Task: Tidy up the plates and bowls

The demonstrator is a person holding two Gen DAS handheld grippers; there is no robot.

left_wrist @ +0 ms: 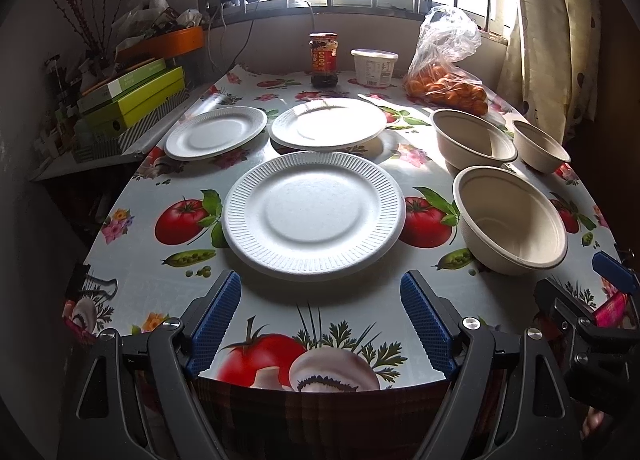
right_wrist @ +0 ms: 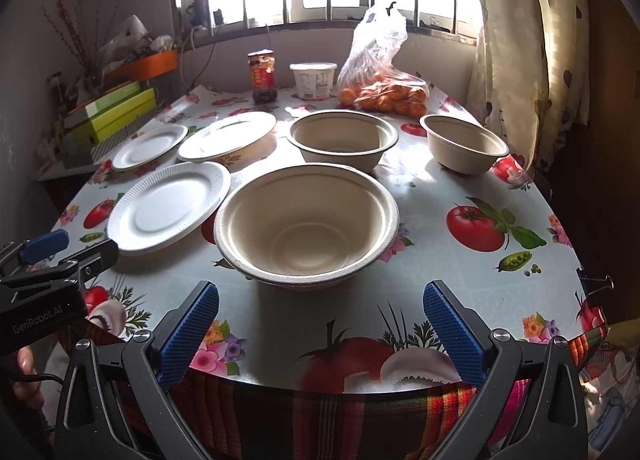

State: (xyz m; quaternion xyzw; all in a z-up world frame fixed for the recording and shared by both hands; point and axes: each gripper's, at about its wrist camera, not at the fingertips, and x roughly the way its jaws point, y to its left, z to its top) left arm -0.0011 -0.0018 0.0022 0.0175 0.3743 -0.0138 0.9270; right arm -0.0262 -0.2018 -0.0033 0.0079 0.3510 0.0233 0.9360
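Three white paper plates lie on the table: a near ribbed one (left_wrist: 314,213) (right_wrist: 168,205), a far left one (left_wrist: 216,132) (right_wrist: 150,147) and a far middle one (left_wrist: 328,123) (right_wrist: 228,135). Three beige bowls stand to the right: a near one (left_wrist: 510,219) (right_wrist: 307,223), a middle one (left_wrist: 472,137) (right_wrist: 342,137) and a small far right one (left_wrist: 540,145) (right_wrist: 464,143). My left gripper (left_wrist: 320,324) is open and empty, just short of the near plate. My right gripper (right_wrist: 320,334) is open and empty, just short of the near bowl.
A sauce jar (left_wrist: 323,59), a white tub (left_wrist: 374,67) and a bag of oranges (left_wrist: 446,85) stand at the table's far edge below the window. Boxes and clutter (left_wrist: 132,99) sit on a shelf at left. A curtain (right_wrist: 532,39) hangs at right.
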